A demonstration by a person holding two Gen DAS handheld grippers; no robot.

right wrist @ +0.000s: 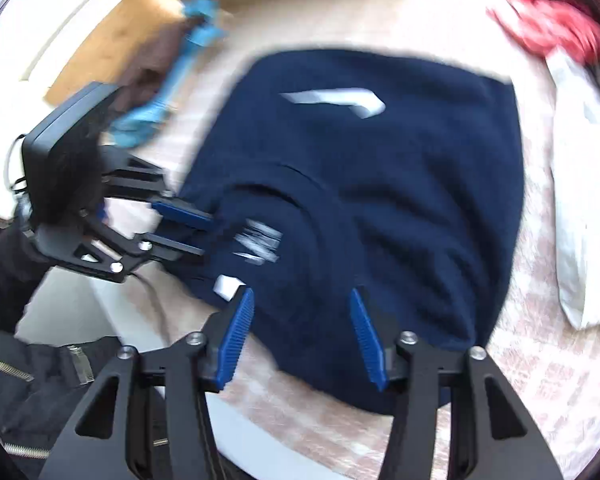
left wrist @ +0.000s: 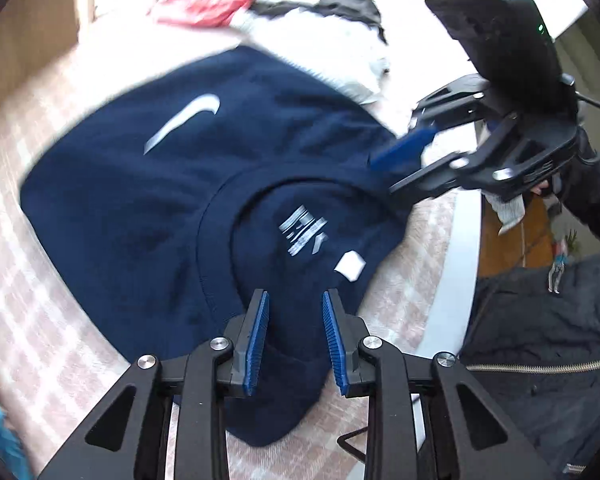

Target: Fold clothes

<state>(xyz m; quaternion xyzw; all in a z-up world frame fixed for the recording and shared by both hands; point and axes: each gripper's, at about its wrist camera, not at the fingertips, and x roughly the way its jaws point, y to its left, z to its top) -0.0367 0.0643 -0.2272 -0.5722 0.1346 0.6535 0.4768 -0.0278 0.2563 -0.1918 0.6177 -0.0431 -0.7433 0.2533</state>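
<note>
Navy shirt [left wrist: 148, 184] lies flat under both tongs — left tongs [left wrist: 295, 302] and right tongs [right wrist: 302, 300] apart, gripping nothing.

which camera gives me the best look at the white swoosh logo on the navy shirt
The left wrist view: the white swoosh logo is whole and only mildly blurred. In the right wrist view it is smeared into streaks by motion.

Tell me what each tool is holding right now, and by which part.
Nothing is held. The left tool and the right tool both stand open above the navy blue sweatshirt with the white swoosh, near its collar, pads clear of the cloth.
</note>
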